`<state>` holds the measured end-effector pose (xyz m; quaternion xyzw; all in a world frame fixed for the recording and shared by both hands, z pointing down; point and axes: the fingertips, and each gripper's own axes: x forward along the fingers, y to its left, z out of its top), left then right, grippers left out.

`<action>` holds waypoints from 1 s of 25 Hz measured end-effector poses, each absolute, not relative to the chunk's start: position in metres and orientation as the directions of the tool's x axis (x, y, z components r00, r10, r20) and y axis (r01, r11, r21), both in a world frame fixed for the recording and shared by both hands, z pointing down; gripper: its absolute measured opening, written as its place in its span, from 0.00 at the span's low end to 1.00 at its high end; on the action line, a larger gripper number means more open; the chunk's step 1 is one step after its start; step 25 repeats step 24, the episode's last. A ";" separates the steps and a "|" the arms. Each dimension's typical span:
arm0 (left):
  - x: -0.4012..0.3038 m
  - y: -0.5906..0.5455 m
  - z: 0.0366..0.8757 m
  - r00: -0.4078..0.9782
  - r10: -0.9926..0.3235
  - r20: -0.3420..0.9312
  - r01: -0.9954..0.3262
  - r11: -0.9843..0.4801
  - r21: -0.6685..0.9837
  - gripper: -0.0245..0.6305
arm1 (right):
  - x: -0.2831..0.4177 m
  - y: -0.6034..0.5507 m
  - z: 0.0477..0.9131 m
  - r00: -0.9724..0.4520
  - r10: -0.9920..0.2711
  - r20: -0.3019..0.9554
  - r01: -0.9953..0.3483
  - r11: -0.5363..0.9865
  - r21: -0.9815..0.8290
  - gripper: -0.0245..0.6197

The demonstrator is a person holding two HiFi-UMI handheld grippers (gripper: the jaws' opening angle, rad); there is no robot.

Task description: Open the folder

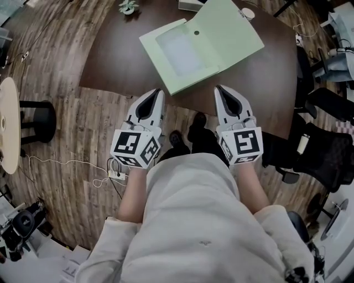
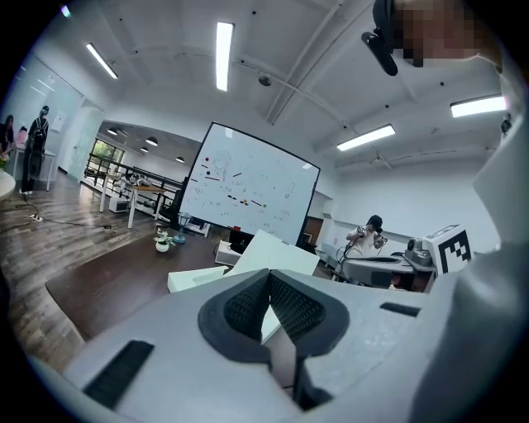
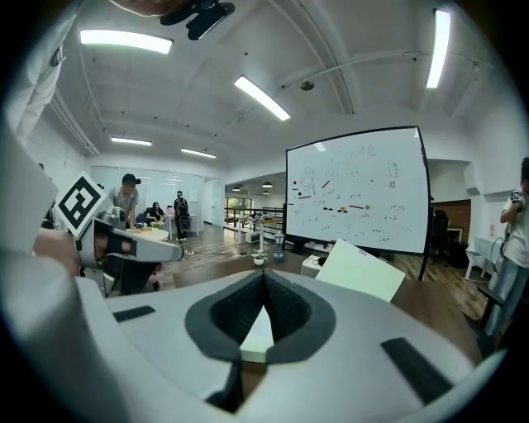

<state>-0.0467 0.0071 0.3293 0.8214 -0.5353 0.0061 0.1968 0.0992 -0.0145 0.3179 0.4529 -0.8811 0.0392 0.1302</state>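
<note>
Already the pale green folder lies open on the dark wood-grain table, its stiff, flat card lid lifted toward one o'clock. At six o'clock of it, by the table's near edge, the left gripper and right gripper are clenched on nothing, ribbed dark pads meeting, probably because the job looks finished.

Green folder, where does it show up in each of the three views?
Head view: green folder at top centre, on the dark table.
Left gripper view: the folder at centre.
Right gripper view: the folder right of centre.
Shared landmark: the small potted plant on the same table.
</note>
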 end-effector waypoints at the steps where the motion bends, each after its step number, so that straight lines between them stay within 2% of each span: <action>1: -0.045 0.007 0.329 0.431 -0.876 0.219 -0.880 -0.354 0.316 0.04 | 0.099 -0.014 0.317 -0.557 -0.788 0.261 -0.808 0.587 0.049 0.04; 25: -0.027 0.011 0.324 0.491 -0.850 0.193 -0.849 -0.417 0.325 0.04 | 0.105 -0.008 0.312 -0.551 -0.794 0.256 -0.812 0.581 0.057 0.04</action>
